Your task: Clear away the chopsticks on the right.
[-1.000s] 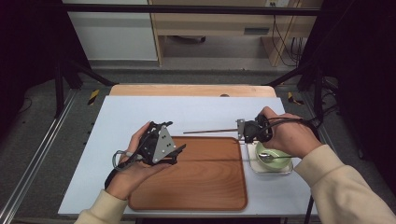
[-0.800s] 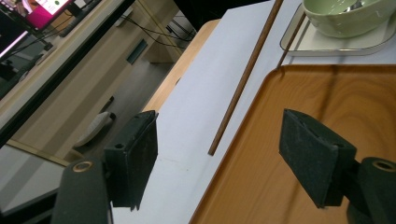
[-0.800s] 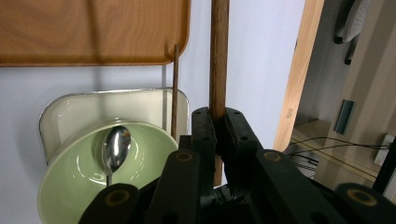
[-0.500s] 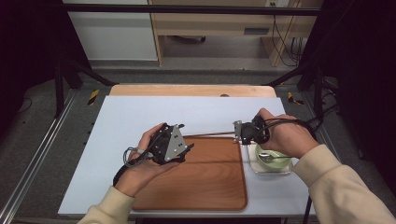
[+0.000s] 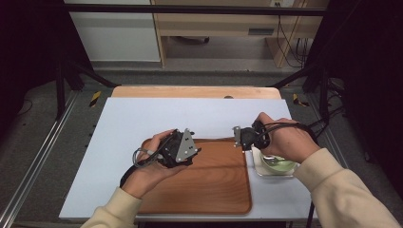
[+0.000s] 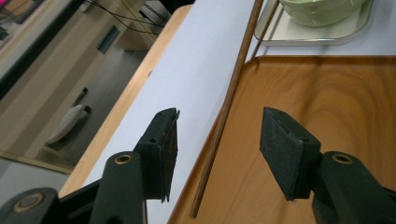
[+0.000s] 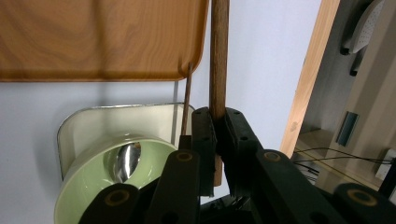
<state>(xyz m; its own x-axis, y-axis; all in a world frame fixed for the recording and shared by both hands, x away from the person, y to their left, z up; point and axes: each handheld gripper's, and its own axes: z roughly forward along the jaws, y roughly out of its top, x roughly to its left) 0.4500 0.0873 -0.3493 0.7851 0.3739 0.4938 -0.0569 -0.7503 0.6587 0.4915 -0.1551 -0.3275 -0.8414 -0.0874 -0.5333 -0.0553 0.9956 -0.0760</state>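
White-covered bench [image 5: 142, 118] carries a wooden tray [image 5: 209, 190]. Left hand-held gripper [image 6: 218, 149] has just been closing, pads either side of the chopstick [image 6: 224, 112] without contact. Farther off, right hand-held gripper [image 7: 215, 135] pinches that chopstick beside a green bowl [image 7: 88, 196].

Cream sleeves [image 5: 340, 187] cover both forearms; each black gripper has brass-coloured pivot screws [image 6: 122, 159], the left gripper [image 5: 177, 148] topped at twelve o'clock by a grey triangular plate [image 5: 184, 146].
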